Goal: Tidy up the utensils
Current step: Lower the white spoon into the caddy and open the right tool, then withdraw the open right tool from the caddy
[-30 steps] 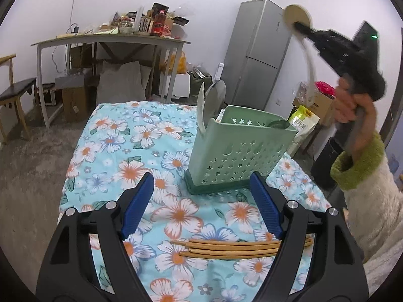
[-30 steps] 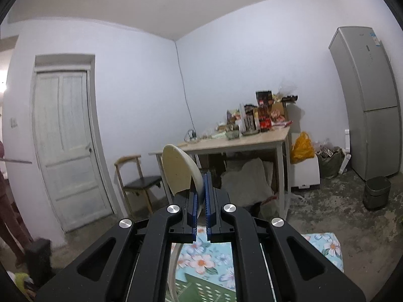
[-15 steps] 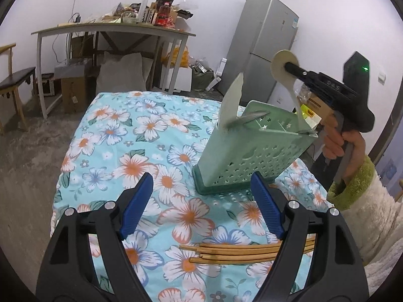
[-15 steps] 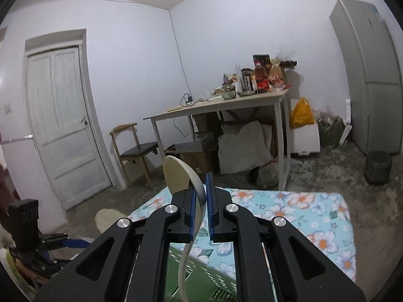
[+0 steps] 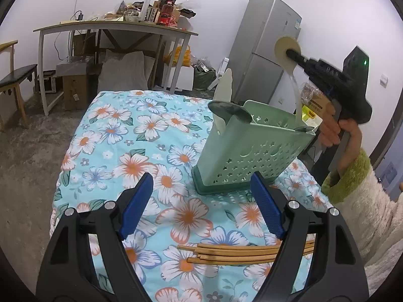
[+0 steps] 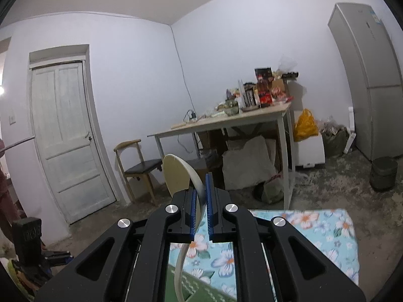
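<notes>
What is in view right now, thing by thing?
Caddy: one, green, on the flowered cloth.
Cream spoon: one, pinched by the right gripper, handle reaching down into the caddy.
Other utensils: at least two, cream and dark green, standing in the caddy.
Chopsticks: a bundle, wooden, on the cloth near the left gripper.
Fridge: one, grey, by the wall.
Desk: one, cluttered.
Chair: one, wooden.
Door: one, white.
Left hand-held gripper: open, empty.
Right hand-held gripper: shut on the spoon.
</notes>
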`<state>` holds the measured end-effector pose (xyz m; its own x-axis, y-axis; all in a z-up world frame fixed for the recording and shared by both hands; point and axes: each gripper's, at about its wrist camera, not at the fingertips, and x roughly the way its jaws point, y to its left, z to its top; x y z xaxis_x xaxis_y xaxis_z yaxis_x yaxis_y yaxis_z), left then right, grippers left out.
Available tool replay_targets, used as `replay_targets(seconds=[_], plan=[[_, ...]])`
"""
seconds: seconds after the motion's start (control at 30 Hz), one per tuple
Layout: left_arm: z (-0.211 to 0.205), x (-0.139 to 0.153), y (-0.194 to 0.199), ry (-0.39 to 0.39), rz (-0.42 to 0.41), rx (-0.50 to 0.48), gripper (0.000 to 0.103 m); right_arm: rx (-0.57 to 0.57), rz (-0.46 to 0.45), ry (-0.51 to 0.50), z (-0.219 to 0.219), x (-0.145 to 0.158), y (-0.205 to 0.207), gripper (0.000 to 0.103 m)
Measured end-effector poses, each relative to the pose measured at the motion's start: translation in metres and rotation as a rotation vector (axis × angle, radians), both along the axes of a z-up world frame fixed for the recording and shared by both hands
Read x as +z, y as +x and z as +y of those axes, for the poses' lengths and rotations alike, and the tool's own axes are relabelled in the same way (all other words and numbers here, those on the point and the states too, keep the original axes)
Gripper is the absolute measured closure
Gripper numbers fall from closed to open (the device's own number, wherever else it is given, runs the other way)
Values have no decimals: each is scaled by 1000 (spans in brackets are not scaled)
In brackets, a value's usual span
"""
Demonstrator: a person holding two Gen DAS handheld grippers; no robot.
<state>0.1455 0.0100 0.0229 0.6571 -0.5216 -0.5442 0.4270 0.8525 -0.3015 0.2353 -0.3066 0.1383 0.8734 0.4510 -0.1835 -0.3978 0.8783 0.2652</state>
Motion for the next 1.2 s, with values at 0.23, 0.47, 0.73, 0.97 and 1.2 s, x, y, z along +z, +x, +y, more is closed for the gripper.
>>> replay_targets(seconds=[0.23,0.47,0.73,0.97,1.2], plan=[[-6,5,-3,12,-18,-19,28,-18,80,-1,-12,-22,-28,87],[-6,11,-13,-15,-26,-24,27,-19,102,77,-32,-22,-62,66],[2,21,-37,-34,-40,-6,28,-25,201,35,-19,-27,-76,51],[17,22,-58,-41,-12,28,27,-82,137,81,-26,-8,-139,51],[26,-4,-66,-50,120,58,28,-75,268,23,4,-38,-179,51]])
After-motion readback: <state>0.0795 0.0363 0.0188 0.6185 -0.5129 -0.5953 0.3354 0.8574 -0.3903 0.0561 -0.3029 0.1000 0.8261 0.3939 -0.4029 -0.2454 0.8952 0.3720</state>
